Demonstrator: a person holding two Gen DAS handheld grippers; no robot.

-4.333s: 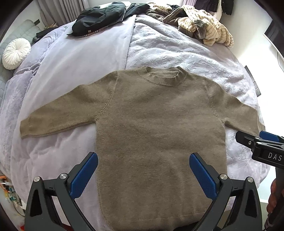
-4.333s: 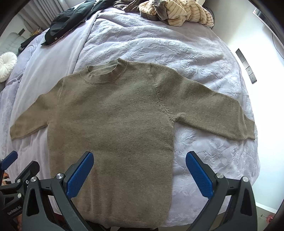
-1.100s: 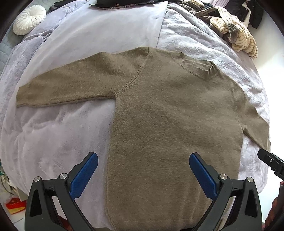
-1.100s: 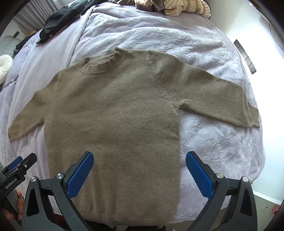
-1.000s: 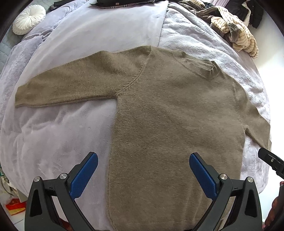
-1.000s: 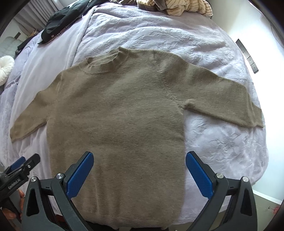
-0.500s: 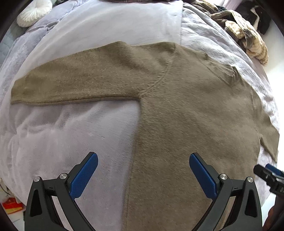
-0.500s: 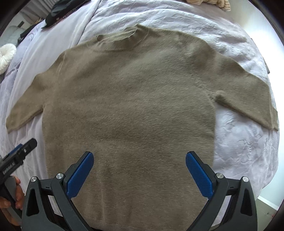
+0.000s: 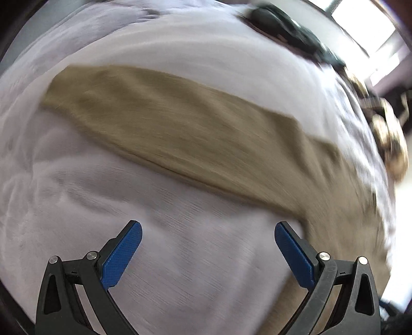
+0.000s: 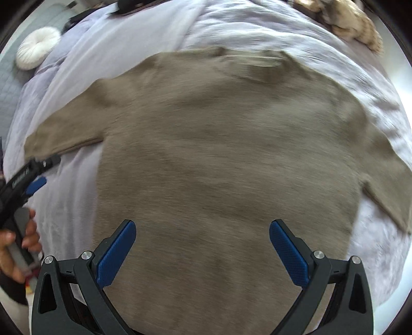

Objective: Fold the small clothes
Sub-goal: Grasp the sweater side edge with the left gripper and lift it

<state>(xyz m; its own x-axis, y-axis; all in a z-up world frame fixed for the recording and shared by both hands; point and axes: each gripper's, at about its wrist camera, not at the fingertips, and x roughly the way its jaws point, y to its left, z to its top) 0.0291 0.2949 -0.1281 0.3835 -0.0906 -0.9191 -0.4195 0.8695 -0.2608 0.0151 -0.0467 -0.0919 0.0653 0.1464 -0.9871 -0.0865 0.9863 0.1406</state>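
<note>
Since 0.5 s ago both cams have dropped closer to the bed [image 10: 123, 51] & swung left: left wrist view now sits over the sweater's left sleeve [image 9: 159, 123] w/ bare lilac bedding under the fingers, where before the body edge ran between them; right wrist view has slid so the sweater [image 10: 226, 165] body fills nearly all the frame. Both frames heavily motion-blurred. Left hand-held gripper [image 9: 208, 253] is spread wide, blue pads apart, nothing between them, above the blanket just below the sleeve; sweater's side edge shows beside the right-hand finger. Right hand-held gripper [image 10: 202, 251] also spread wide, empty, over the lower part of the sweater body. Olive-brown knit sweater lies flat, front up, on the bed, neckline [image 10: 257, 64] toward the far side, sleeves out to both sides, hem toward the cams. In right wrist view the left hand-held gripper's tip is seen at far left, near the left cuff [image 10: 36, 144], gripped by a hand [image 10: 18, 247]. Round white cushion [image 10: 37, 47] far left on the bed, pile of tan/striped clothes [image 10: 352, 20] at far right, dark garment [image 9: 283, 23] along the far edge — details too blurred.
</note>
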